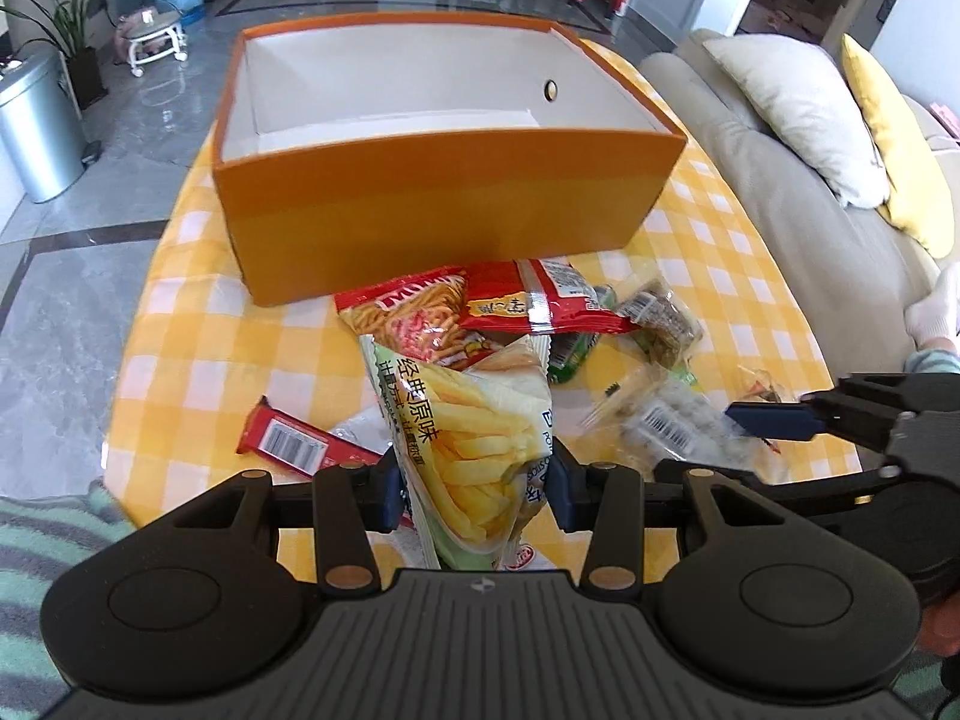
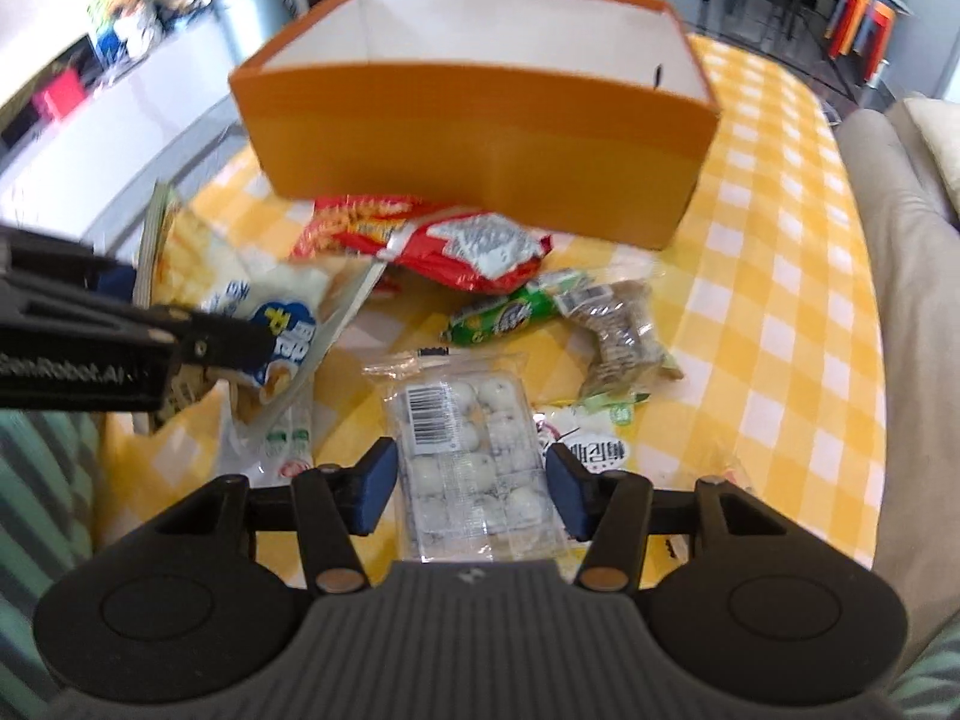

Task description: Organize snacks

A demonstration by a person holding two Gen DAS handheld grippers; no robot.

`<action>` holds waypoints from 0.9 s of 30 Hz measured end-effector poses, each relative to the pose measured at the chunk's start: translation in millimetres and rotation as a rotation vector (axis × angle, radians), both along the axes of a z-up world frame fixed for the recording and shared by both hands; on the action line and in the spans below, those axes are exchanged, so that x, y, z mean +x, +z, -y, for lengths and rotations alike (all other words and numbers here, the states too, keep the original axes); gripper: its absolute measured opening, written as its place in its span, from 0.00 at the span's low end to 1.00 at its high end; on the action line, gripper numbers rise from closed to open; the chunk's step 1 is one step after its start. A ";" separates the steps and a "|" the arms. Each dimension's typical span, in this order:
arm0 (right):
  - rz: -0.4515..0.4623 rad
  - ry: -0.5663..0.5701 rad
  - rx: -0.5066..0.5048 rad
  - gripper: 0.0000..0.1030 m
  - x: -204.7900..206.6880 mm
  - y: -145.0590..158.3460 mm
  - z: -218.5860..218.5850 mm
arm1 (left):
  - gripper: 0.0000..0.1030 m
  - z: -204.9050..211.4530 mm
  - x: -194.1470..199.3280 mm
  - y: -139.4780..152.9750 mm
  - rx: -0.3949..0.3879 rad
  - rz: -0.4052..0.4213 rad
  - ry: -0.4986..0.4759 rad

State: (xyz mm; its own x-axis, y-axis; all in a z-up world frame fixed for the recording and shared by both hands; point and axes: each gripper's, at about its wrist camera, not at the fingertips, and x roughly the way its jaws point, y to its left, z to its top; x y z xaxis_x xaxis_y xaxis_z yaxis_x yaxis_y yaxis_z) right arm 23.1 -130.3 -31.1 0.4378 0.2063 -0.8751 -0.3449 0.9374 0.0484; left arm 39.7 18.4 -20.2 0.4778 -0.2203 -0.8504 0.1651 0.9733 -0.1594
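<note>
A: The left gripper (image 1: 474, 486) has its 2 blue pads pressed on either side of a green-and-white bag of potato fries (image 1: 474, 438), low in the centre of the left wrist view, jaws partly closed around it.

B: And the right gripper (image 2: 471, 489)?

A: Its pads sit against the 2 long sides of a clear tray of white round sweets (image 2: 465, 462) with a barcode label, at the bottom centre of the right wrist view. That picture is blurred, but the pack fills the gap between the pads, so I read it as gripped, jaws about half open.

B: Where is everything going?

A: An orange box (image 1: 444, 192) with a white inside stands on the yellow checked tablecloth (image 1: 198, 324), filling the upper middle of both views. I see nothing in the part of its inside that shows.

B: What lies loose?

A: Just below the box, a red noodle-snack bag (image 1: 408, 312) with a red packet (image 1: 540, 300) lying over it. To the right of those, a green packet (image 2: 504, 315) and a clear pack of brown biscuits (image 2: 624, 330). At lower left of the left wrist view, a red bar with a barcode (image 1: 294, 438). A white packet with a round black stamp (image 2: 594, 450) lies just right of the right gripper's pad.

B: Anything beyond the table?

A: A beige sofa (image 1: 768, 180) with cushions at the right edge, and a metal bin (image 1: 36, 126) at upper left.
</note>
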 end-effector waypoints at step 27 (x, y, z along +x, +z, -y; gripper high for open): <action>0.236 -0.068 0.166 0.46 57.5 107.9 1.3 | 0.49 -0.1 61.7 77.0 0.058 0.208 0.005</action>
